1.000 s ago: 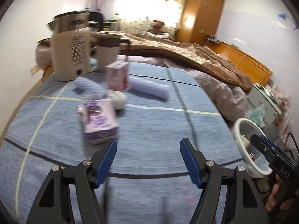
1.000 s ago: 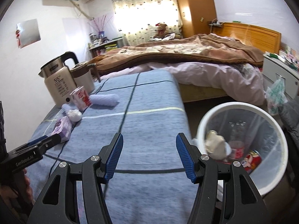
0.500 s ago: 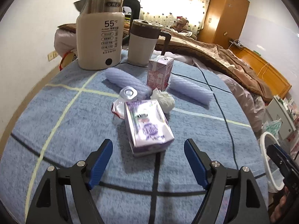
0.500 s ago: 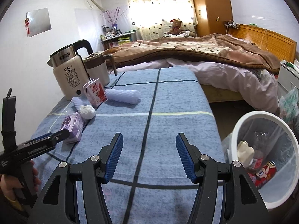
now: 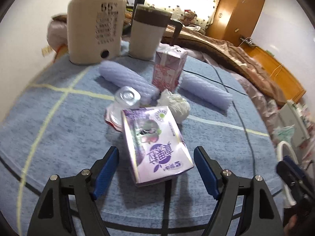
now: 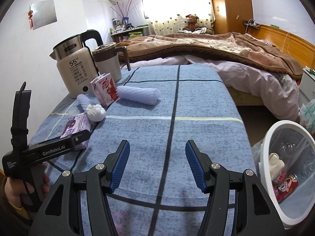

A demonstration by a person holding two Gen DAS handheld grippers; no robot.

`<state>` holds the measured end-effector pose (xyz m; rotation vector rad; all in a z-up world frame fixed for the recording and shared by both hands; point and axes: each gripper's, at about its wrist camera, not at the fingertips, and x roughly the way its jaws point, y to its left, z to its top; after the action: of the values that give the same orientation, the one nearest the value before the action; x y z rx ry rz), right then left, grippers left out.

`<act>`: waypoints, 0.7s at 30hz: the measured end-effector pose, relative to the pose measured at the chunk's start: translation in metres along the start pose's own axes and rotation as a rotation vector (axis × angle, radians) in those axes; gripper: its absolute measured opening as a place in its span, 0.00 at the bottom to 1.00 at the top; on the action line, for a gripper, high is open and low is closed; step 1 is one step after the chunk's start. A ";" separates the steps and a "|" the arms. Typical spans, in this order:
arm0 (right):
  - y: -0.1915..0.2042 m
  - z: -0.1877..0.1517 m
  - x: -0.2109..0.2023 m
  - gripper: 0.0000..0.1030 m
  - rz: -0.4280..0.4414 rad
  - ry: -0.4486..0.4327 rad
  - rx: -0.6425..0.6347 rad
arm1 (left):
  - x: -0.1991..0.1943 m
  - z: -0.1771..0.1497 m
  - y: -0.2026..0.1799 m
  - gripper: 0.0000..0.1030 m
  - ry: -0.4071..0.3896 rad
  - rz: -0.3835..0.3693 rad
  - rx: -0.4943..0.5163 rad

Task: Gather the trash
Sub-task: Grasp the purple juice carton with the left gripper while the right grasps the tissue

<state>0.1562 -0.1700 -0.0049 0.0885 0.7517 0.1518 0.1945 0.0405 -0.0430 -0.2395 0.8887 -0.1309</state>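
While the purple carton [image 5: 157,143] lies flat | left gripper [image 5: 156,164] jaws apart, flanking it | right gripper [image 6: 157,164] jaws apart above the tablecloth [image 6: 196,108]

Daylight glares through the curtained window [image 6: 173,4] at twelve o'clock, washing it out. The kettle [image 5: 94,23] at eleven looks smeared, probably motion blur. Fisheye bending and dark corners ring both views.

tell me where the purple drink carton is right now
The purple drink carton lies flat on the blue cloth between the open left gripper fingers, just in front of the white wad and crushed foil pouch.
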 end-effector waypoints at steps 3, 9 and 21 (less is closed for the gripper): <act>0.007 0.000 0.003 0.58 0.002 0.006 -0.011 | -0.003 0.000 0.004 0.64 -0.012 0.009 0.001; 0.019 0.001 0.008 0.58 0.005 0.013 -0.025 | -0.013 -0.001 0.016 0.58 -0.022 -0.023 -0.016; 0.055 0.012 0.033 0.58 0.060 0.038 -0.082 | -0.038 -0.012 0.048 0.57 -0.069 0.073 -0.002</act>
<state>0.1825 -0.1107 -0.0107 0.0304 0.7804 0.2413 0.1618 0.0927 -0.0340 -0.2121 0.8280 -0.0541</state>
